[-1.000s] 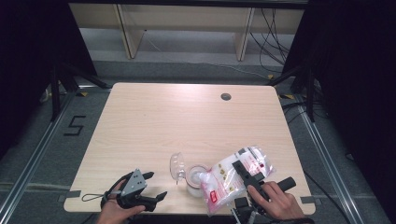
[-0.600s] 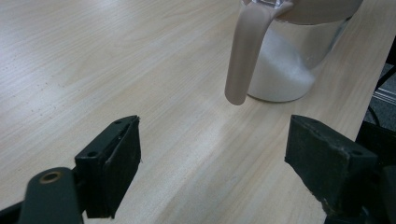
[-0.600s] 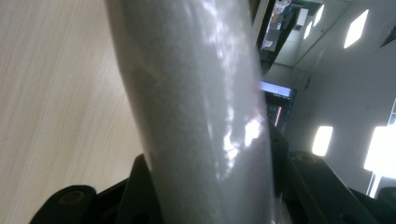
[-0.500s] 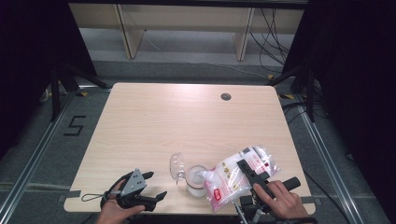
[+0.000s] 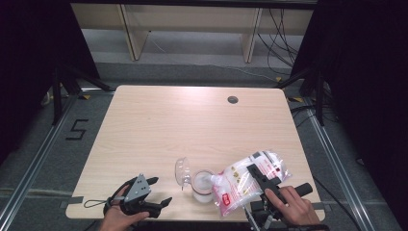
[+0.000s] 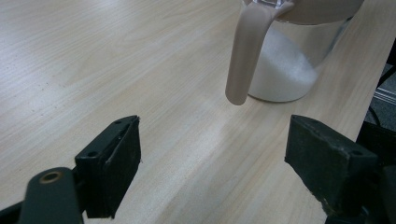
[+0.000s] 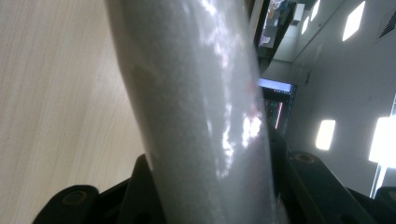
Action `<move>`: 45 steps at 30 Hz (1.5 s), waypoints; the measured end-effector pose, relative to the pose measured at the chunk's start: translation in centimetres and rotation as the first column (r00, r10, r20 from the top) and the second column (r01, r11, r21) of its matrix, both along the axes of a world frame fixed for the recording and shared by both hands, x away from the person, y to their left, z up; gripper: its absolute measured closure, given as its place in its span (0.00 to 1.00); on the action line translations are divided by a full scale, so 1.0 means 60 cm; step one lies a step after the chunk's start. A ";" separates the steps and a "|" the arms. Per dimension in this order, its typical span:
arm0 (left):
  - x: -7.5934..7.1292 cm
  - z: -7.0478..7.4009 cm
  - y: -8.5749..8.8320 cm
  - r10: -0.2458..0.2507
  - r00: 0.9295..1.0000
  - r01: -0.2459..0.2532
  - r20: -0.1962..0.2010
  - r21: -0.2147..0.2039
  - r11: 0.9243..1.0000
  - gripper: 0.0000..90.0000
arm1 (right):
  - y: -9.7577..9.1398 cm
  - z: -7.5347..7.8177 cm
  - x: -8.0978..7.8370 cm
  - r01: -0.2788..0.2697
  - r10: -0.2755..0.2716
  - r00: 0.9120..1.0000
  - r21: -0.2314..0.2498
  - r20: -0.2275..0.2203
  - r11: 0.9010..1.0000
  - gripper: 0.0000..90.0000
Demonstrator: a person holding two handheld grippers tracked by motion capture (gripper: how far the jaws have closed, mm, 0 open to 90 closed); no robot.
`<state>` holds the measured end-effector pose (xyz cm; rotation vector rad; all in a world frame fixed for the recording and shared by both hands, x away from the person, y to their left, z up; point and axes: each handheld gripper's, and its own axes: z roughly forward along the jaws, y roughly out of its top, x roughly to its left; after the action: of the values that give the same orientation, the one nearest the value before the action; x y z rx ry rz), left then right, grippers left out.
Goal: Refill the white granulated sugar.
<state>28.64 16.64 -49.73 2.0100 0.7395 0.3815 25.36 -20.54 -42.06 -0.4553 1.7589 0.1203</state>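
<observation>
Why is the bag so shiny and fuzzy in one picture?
In the right gripper view the bag sits very close to the camera, so it looks soft and blurred, with white glare streaks from the room lights. In the high view it looks sharper. In the left gripper view the jar is fairly clear.

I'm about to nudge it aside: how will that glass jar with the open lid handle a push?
The jar probably slides rather than rolls, standing upright on smooth wood. White grains fill only its bottom, so it's likely light. Its open lid hangs to one side, so it might tip that way.
</observation>
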 end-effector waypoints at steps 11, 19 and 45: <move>0.000 0.000 0.000 0.000 1.000 0.000 0.000 0.001 1.000 0.20 | 0.002 0.002 0.001 -0.014 0.014 1.000 -0.022 0.015 1.000 0.73; 0.000 0.000 0.000 0.000 1.000 0.000 0.000 0.000 1.000 0.20 | 0.002 0.005 0.001 -0.003 0.004 1.000 -0.032 0.011 0.999 0.73; 0.000 0.000 0.000 0.001 1.000 -0.001 0.001 0.000 1.000 0.20 | 0.004 0.002 -0.001 0.001 -0.001 1.000 -0.010 -0.004 1.000 0.73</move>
<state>28.64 16.62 -49.73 2.0099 0.7395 0.3828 25.31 -20.29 -41.93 -0.4618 1.7646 0.1126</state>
